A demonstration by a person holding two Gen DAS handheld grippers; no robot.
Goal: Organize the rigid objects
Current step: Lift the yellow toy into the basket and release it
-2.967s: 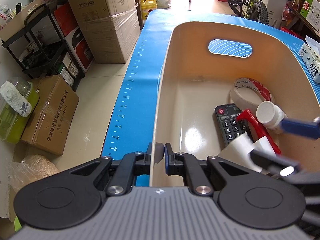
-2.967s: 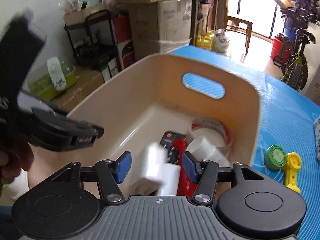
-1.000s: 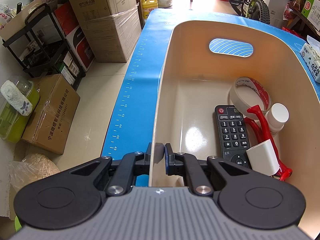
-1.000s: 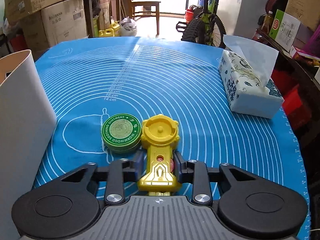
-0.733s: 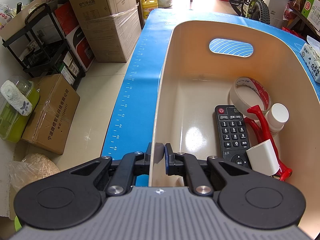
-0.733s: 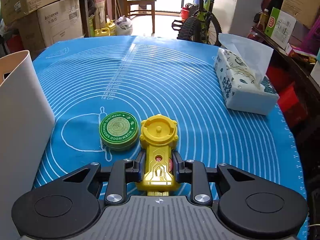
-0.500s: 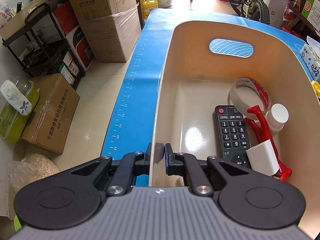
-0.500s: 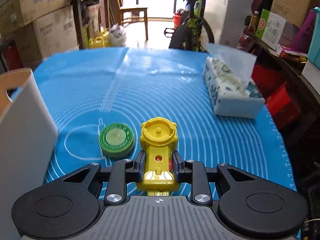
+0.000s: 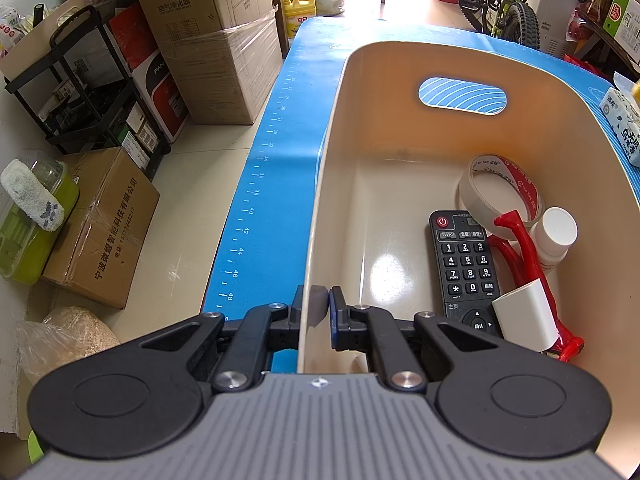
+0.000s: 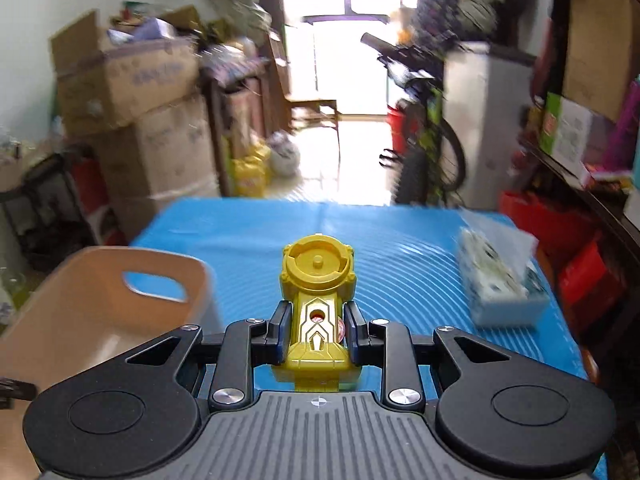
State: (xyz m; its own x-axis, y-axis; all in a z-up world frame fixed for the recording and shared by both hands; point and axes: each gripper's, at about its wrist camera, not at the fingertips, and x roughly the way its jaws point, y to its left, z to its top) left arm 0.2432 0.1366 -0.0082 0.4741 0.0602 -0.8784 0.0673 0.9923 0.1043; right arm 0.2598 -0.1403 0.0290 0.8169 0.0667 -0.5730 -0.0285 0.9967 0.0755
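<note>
**Yellow toy gripped above the mat, bin rim pinched**

Clamped in the right gripper [image 10: 316, 334]: a yellow toy [image 10: 318, 300], pinched by its narrow handle between both pads, round head pointing forward past the fingertips. Held in the air above the blue mat [image 10: 400, 248], just right of the beige bin [image 10: 72, 292]; scene around it smeared by motion blur. Farther right of the bin, on the mat near the far edge, a tissue box [image 10: 500, 292].

Clenched on the beige bin's [image 9: 400, 92] near wall: the left gripper [image 9: 319, 306], one pad outside the rim, one inside, thin wall squeezed between them.

Lying on the bin's floor, all toward the right side:
- a black remote control [image 9: 466, 264], buttons up, long axis running from near wall toward far wall
- a roll of tape [image 9: 498, 192], leaning behind the remote's far end against the right wall
- a red tool [image 9: 528, 256], just right of the remote, its top resting on the tape roll
- a white bottle [image 9: 556, 236], right of the red tool, touching the wall
- a white block [image 9: 526, 316], lying over the red tool's near end beside the remote

Left half of the bin's floor bare and glossy. Oval handle cut-out in the far wall, mat visible through it. Beyond the bin's left side, on the room's floor, stacked cardboard boxes [image 9: 208, 40].
</note>
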